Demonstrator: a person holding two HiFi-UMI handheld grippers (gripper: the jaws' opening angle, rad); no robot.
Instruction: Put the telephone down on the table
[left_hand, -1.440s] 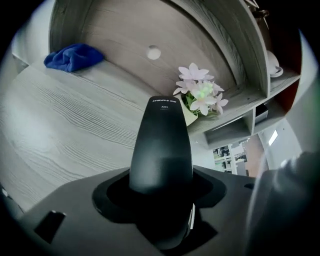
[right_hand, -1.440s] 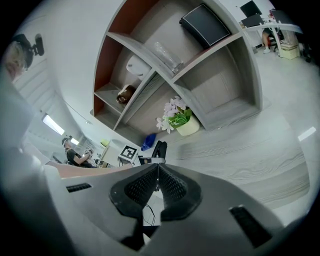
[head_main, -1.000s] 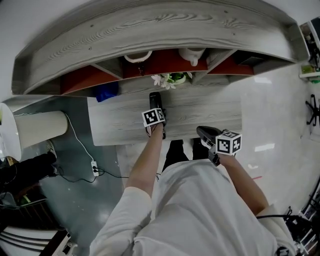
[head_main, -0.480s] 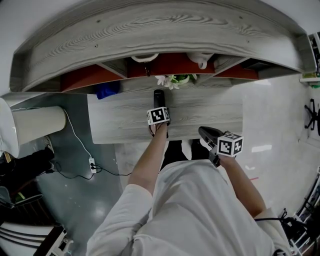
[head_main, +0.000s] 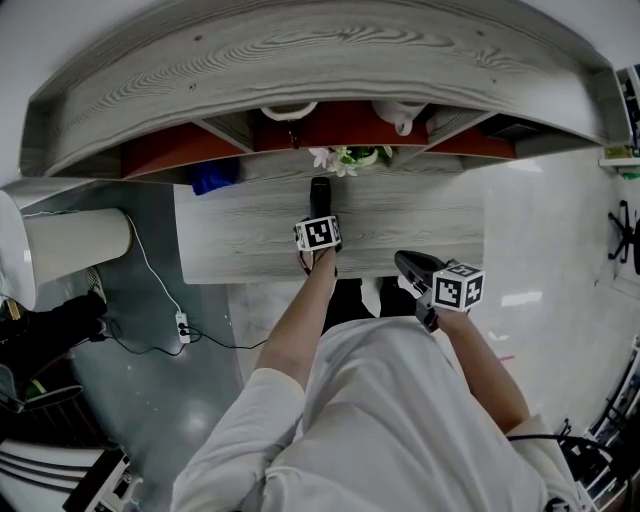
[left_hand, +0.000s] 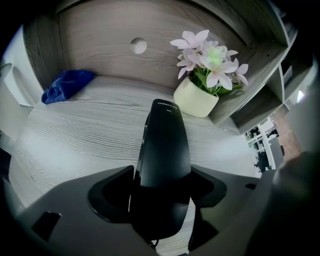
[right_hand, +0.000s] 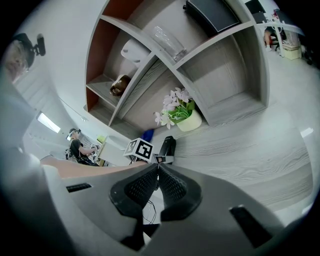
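Observation:
The black telephone handset (left_hand: 164, 150) sticks out forward between the jaws of my left gripper (left_hand: 162, 187), which is shut on its lower part. Its tip points at the flower pot (left_hand: 195, 97). From the head view the telephone (head_main: 320, 193) is over the middle of the grey wooden table (head_main: 230, 240), held by the left gripper (head_main: 319, 212); whether it touches the tabletop I cannot tell. My right gripper (head_main: 408, 266) hovers at the table's front edge, shut and holding nothing. In its own view the right gripper (right_hand: 158, 169) has its ribbed pads pressed together, with the telephone (right_hand: 167, 146) beyond.
A white pot of pale flowers (head_main: 347, 157) stands at the table's back, and a blue cloth (head_main: 212, 180) lies at the back left. Shelf compartments (head_main: 330, 125) rise behind the table. A white cylinder (head_main: 75, 245) and a floor cable (head_main: 185, 325) are at the left.
The left gripper with the telephone has drifted slightly right and toward the flower pot. The right gripper has hardly moved.

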